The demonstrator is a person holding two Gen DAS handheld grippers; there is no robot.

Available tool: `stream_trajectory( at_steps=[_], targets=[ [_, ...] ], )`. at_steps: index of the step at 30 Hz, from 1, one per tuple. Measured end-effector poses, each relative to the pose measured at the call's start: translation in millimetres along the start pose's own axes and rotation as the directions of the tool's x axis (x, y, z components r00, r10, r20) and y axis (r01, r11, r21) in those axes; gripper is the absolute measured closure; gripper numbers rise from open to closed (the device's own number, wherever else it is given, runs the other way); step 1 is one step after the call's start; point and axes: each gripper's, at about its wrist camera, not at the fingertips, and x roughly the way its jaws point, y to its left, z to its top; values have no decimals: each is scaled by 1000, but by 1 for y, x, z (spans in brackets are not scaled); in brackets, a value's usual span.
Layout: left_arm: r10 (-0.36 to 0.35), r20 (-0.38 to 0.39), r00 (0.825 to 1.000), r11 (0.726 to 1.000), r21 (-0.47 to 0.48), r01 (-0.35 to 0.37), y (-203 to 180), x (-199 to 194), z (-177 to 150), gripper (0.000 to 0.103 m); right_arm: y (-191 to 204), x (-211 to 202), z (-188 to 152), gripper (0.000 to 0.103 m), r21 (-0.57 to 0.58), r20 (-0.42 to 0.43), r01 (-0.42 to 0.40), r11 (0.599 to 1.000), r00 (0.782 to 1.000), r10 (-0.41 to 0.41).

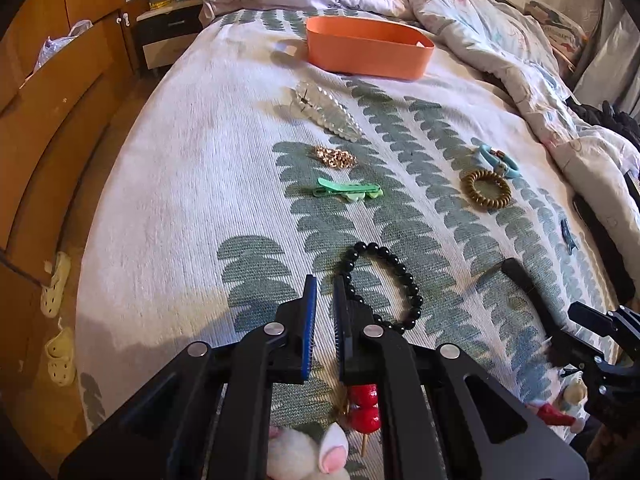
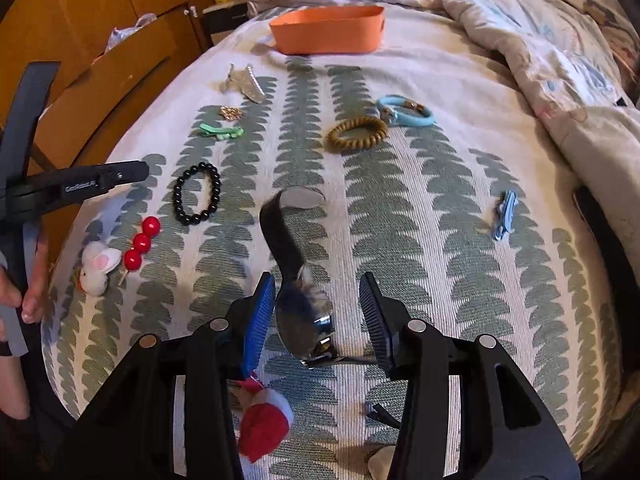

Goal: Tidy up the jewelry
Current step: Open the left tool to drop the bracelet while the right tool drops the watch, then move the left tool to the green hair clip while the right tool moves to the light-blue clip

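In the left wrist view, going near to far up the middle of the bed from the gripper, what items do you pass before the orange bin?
left gripper → black bead bracelet → green hair clip → gold chain → clear claw clip → orange bin.

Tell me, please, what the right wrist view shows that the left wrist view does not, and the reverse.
Only the right wrist view shows the watch face between the open right gripper fingers and the person's hand on the left tool. Only the left wrist view shows the left gripper, its fingers slightly apart beside the black bead bracelet, and the slippers on the floor. Both share the orange bin, green clip, coil hair tie and blue bracelet.
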Motion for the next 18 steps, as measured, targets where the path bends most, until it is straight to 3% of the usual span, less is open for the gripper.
stream_trajectory(
  at_steps=[4,8,13,16,18],
  targets=[
    [-2,0,1000,1000,3,2,-1,1,-1,95,-4,-17,0,34,9,44,-57,998,997,57],
    [-4,5,1000,1000,6,4,-2,0,0,95,-21,-41,9,34,36,133,-33,999,991,28],
    [11,18,1000,1000,21,-12,-6,-3,10,92,-82,-58,29,33,235,163,-20,972,986,-19],
    [20,35,999,999,26,-21,-8,-4,22,72,-113,-56,47,33,299,134,69,952,985,-114],
    [32,48,998,999,25,-33,-7,-4,29,52,-128,-46,58,33,333,93,84,939,988,-121]
  ],
)
